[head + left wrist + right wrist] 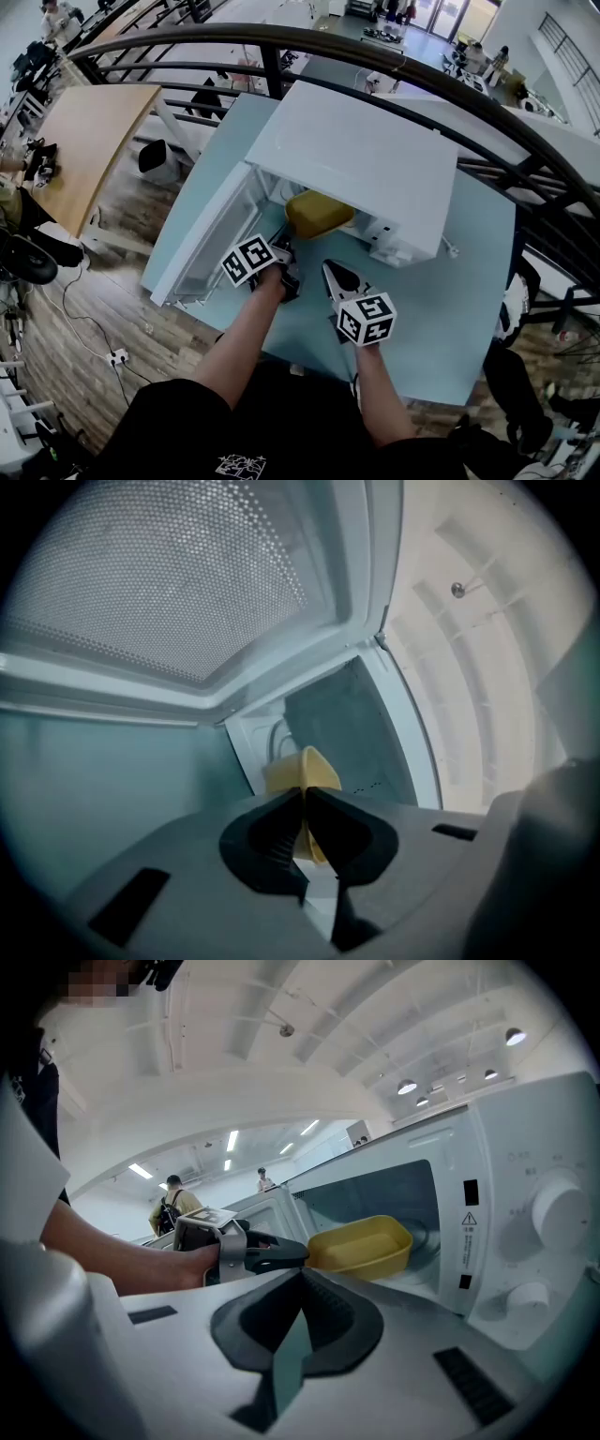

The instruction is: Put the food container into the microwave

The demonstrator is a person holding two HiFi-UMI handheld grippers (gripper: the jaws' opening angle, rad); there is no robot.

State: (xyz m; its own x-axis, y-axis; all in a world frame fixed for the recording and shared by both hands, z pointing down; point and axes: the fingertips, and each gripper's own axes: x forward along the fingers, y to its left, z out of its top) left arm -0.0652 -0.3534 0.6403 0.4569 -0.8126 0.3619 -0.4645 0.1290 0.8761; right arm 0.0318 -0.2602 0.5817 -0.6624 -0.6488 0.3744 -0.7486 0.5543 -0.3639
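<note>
Your left gripper (305, 799) is clenched on the near rim of the yellow food container (361, 1244); in the left gripper view the 2 jaws press together with the thin yellow edge pinched between them. The container is in the mouth of the white microwave (366, 155), partly under its top, just above centre in the head view. From the right gripper view it lies inside the opening, left of the control panel with its 2 round knobs (559, 1206). No view shows whether its base rests on the cavity floor. The microwave door (211, 239) hangs wide open toward the left of the head view, and its dotted window fills the upper left of the left gripper view. Your right gripper (302, 1277) hovers in front of the microwave, just beside the left one and below the container in the head view, over the pale blue table (441, 309). Its jaws are pressed together with nothing between them, clear of the container.
</note>
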